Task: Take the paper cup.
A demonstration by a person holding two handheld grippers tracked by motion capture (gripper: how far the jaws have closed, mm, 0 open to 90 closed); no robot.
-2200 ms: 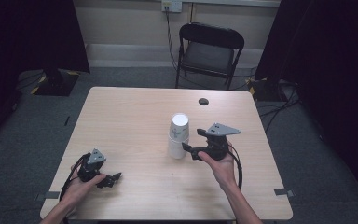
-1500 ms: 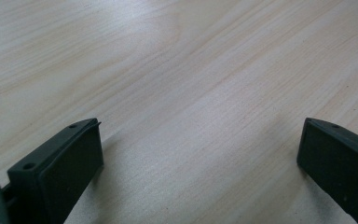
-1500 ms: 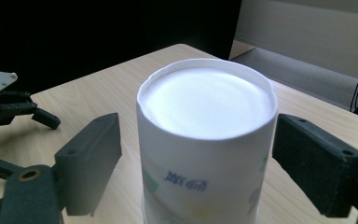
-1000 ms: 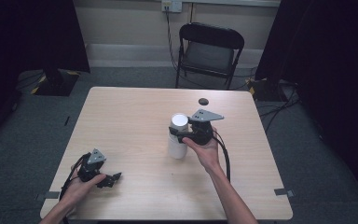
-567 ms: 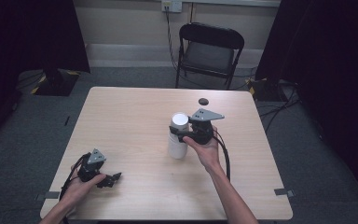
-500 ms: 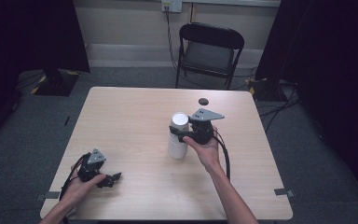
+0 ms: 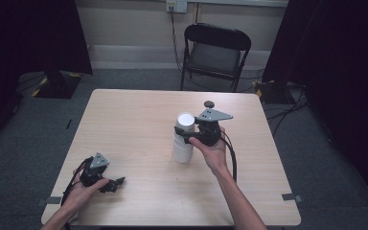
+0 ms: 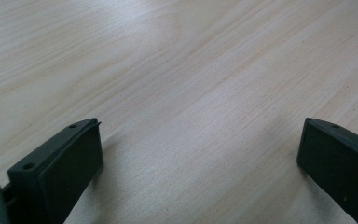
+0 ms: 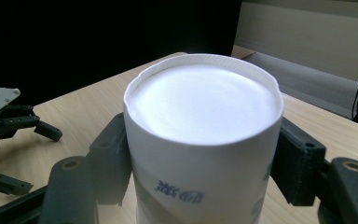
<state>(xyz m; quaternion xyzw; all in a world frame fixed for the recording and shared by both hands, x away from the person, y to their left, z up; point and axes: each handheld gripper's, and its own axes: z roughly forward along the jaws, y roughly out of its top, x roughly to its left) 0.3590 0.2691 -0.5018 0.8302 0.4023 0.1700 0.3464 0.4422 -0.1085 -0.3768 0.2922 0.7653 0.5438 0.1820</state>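
A stack of white paper cups (image 7: 182,149) stands upside down near the middle of the wooden table (image 7: 134,120). My right gripper (image 7: 185,133) comes in from the right and is shut on the top cup (image 9: 203,102), with a black jaw pressed on either side just below its slightly dented base rim. My right gripper (image 9: 204,161) shows the cup wedged between its pads. My left gripper (image 7: 114,185) rests on the table near the front left corner. Its own view shows my left gripper (image 8: 200,163) open, jaws wide apart over bare wood.
A small black round object (image 7: 209,103) lies near the table's far edge, behind the right gripper. A black folding chair (image 7: 215,48) stands beyond the table. The left gripper (image 9: 9,126) shows far off to the cup's left.
About two seconds ago my right gripper stood beside the cups' right side; it has since moved up and closed around the top cup. Over the last second nothing has moved.
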